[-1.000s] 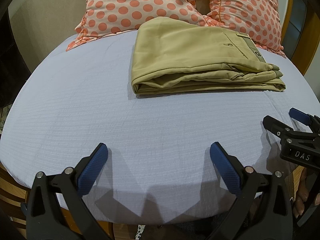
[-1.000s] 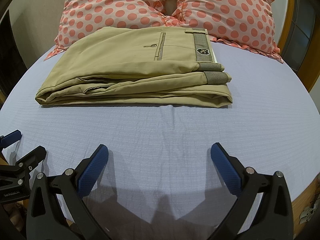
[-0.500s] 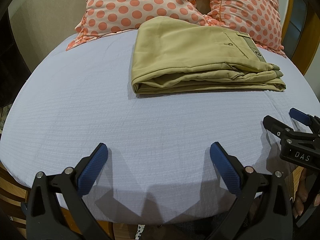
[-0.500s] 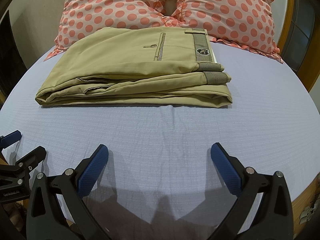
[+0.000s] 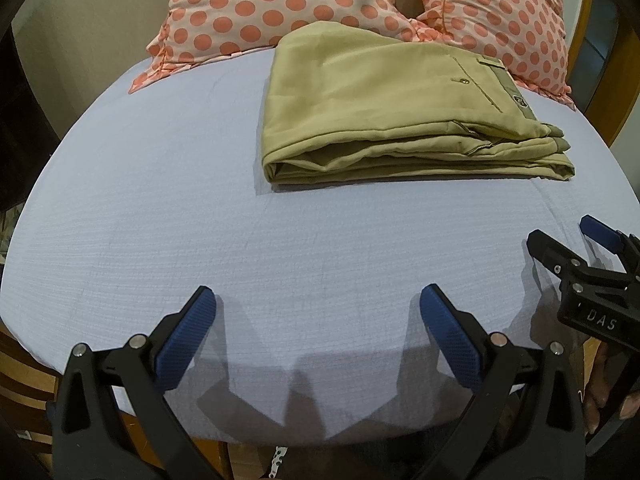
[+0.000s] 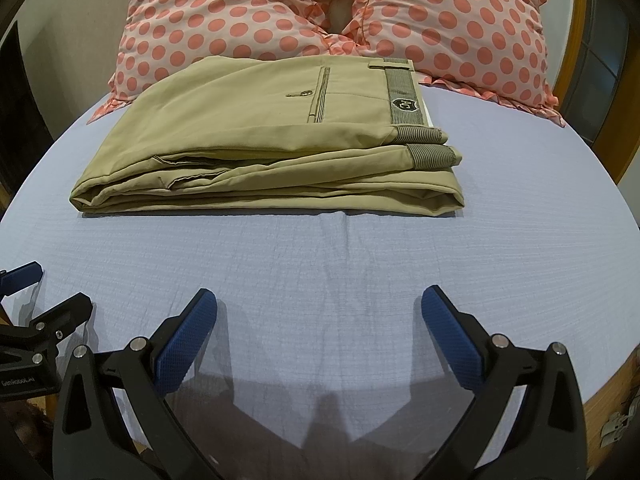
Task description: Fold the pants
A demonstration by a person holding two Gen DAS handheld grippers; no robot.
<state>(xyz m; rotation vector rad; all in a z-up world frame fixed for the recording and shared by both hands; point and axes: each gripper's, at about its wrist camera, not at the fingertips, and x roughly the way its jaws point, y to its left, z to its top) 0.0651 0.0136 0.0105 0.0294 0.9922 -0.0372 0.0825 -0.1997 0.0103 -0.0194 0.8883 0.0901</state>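
A home bedroom: sheeted bed (image 6: 520,260) (blue), polka-dot pillows (image 6: 460,20).

Khaki pants (image 6: 272,136) lie folded flat, waistband rightward.

Almost nothing changes between the earlier views and now: the right gripper (image 5: 592,264) sits a touch higher at the right edge of the left view, and the pants (image 5: 400,112) shift there a hair.
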